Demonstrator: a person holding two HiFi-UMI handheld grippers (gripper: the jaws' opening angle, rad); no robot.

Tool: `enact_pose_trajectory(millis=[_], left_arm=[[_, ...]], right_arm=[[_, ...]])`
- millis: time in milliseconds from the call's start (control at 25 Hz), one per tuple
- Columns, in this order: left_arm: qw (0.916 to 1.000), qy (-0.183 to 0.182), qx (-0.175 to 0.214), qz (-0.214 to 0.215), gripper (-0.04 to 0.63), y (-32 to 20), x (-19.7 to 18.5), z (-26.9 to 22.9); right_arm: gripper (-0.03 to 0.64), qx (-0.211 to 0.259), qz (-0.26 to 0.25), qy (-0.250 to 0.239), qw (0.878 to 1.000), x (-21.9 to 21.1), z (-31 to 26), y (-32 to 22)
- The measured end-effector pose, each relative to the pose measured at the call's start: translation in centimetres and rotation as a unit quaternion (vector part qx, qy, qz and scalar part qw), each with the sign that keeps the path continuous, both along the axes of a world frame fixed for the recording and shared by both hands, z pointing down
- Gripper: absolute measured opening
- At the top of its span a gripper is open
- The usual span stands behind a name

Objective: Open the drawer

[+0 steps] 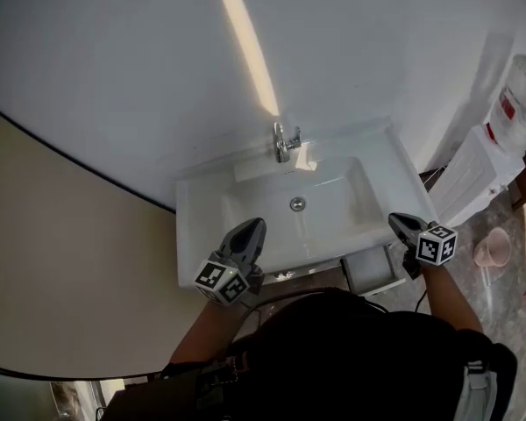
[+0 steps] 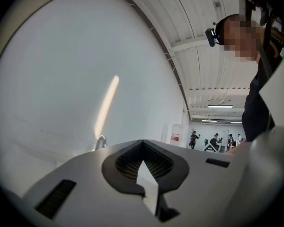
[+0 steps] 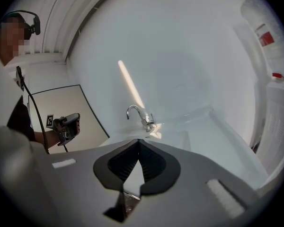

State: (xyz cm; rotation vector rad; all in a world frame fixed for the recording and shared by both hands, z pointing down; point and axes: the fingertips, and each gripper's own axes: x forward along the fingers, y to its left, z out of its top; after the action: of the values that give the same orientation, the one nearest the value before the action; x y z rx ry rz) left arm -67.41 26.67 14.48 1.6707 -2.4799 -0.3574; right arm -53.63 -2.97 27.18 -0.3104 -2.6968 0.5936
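The drawer [image 1: 369,270], a pale box sticking out under the front edge of the sink [image 1: 202,226], lies lower than both pairs of fingers. It is just beside the right gripper [image 1: 401,223] on its inner side and well apart from the left gripper [image 1: 252,228]. Neither touches it. Both grippers' jaws are closed tip to tip with nothing between them. Each hand holds its gripper at the sink's front rim, pointing toward the faucet [image 1: 285,141] and the wall [image 1: 114,60].
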Motion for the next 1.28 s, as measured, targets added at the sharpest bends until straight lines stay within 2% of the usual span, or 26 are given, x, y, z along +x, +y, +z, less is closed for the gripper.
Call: enact_pose_trajectory(millis=[200,400,600,800,1040,1280], left_arm=[[0.9967,0.014,0.016,-0.078,0.002,8.5,-4.9,-0.7],[0.9932,0.001,0.023,-0.114,0.002,14.7,-9.7,-2.6],[0.9925,-0.023,0.019,-0.119,0.002,20.1,-13.2,-4.0],[0.9925,-0.027,0.009,-0.119,0.002,24.4,-16.4,-4.7],[0.992,-0.016,0.002,-0.125,0.002,28.6,-19.2,-4.3],[0.99,-0.005,0.008,-0.141,0.002,29.8,-20.2,-2.5]], right_arm=[[0.002,0.043,-0.045,-0.015,0.998,-6.4,-3.3,5.2],[0.002,0.091,-0.069,-0.037,0.993,-11.9,-6.7,10.5],[0.002,0.111,-0.07,-0.063,0.989,-16.5,-9.1,15.7],[0.002,0.109,-0.056,-0.071,0.99,-19.9,-10.0,19.0],[0.002,0.103,-0.044,-0.066,0.991,-22.4,-9.6,21.7],[0.002,0.12,-0.066,-0.065,0.988,-24.2,-9.1,22.4]])
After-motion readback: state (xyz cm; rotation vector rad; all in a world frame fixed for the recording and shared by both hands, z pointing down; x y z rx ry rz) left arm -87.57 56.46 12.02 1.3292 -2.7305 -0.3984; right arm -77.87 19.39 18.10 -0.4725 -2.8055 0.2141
